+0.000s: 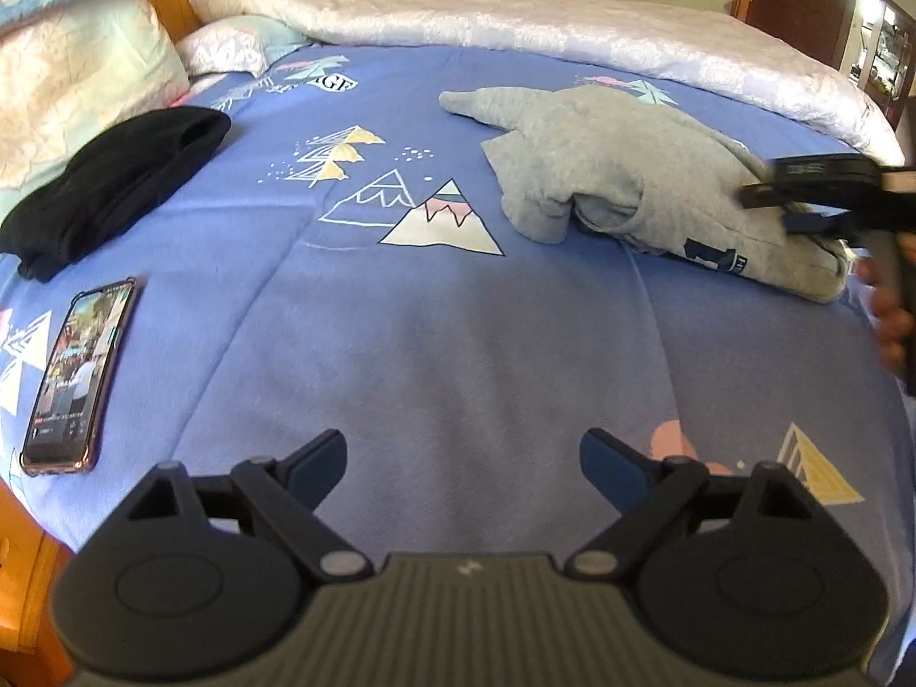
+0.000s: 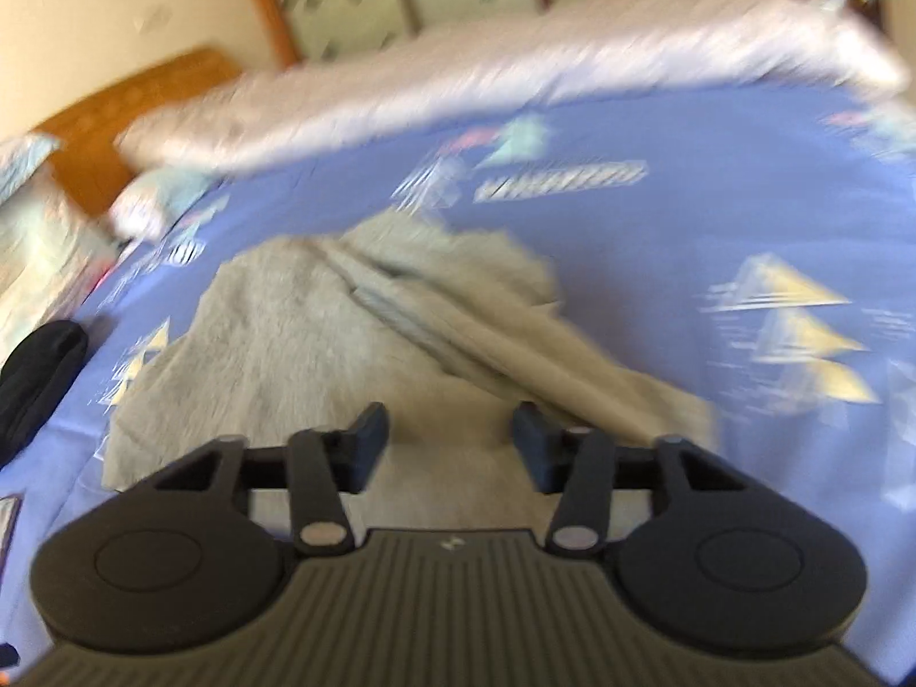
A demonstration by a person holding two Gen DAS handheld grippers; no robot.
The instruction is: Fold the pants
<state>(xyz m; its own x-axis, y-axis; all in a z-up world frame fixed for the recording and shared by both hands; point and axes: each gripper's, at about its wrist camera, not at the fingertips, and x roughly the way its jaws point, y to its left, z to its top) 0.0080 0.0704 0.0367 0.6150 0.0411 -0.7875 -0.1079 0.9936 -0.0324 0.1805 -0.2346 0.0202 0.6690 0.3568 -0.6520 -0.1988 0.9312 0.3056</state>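
Observation:
Grey pants [image 1: 624, 172] lie crumpled on the blue patterned bedspread [image 1: 435, 332], right of centre in the left wrist view. They also fill the middle of the blurred right wrist view [image 2: 343, 343]. My left gripper [image 1: 462, 461] is open and empty, low over bare bedspread well short of the pants. My right gripper [image 2: 449, 429] is open, hovering just over the near part of the pants; it also shows at the right edge of the left wrist view [image 1: 773, 200], above the pants.
A black folded garment [image 1: 114, 183] lies at the left. A phone [image 1: 77, 372] with its screen lit lies near the left bed edge. A white quilt [image 1: 515, 23] and pillows [image 1: 74, 68] line the far side. The wooden bed frame [image 1: 23, 567] shows at lower left.

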